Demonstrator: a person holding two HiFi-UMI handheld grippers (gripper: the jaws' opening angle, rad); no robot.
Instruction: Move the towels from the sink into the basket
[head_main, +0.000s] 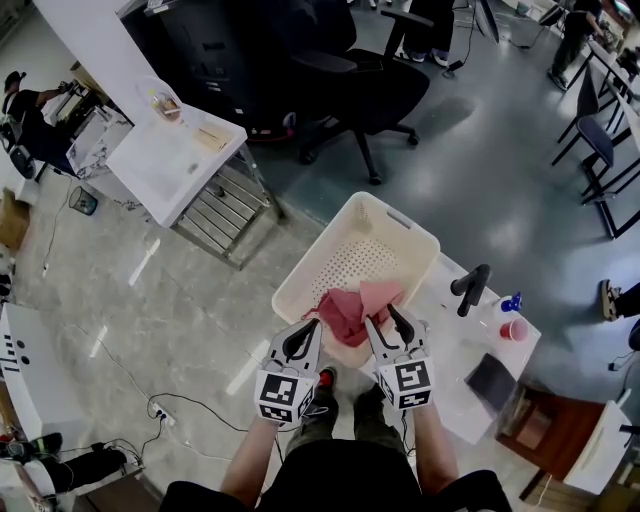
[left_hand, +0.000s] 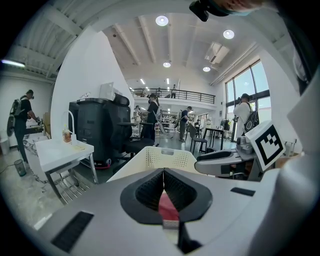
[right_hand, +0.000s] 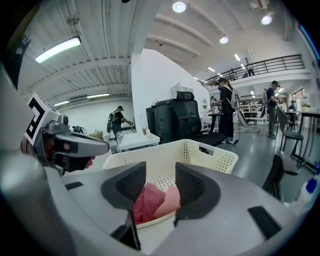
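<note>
Okay, you're dropping the red towel (head_main: 348, 310) into the basket (head_main: 400, 224); it's slumping soft and crumpled over the near rim. The right gripper (right_hand: 160, 176) fingers are standing released, and the left gripper (left_hand: 163, 174) fingers are clenching a fold. Next, you're probably letting go with the left. The basket is looking like rigid, perforated cream plastic.

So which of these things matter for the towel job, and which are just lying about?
For the job:
- pink towel, draped over the basket's near rim
- cream perforated basket
- left gripper, jaws shut on the towel
- right gripper, jaws apart

Lying about:
- black faucet
- red cup
- blue-capped bottle
- office chair
- white table
</note>
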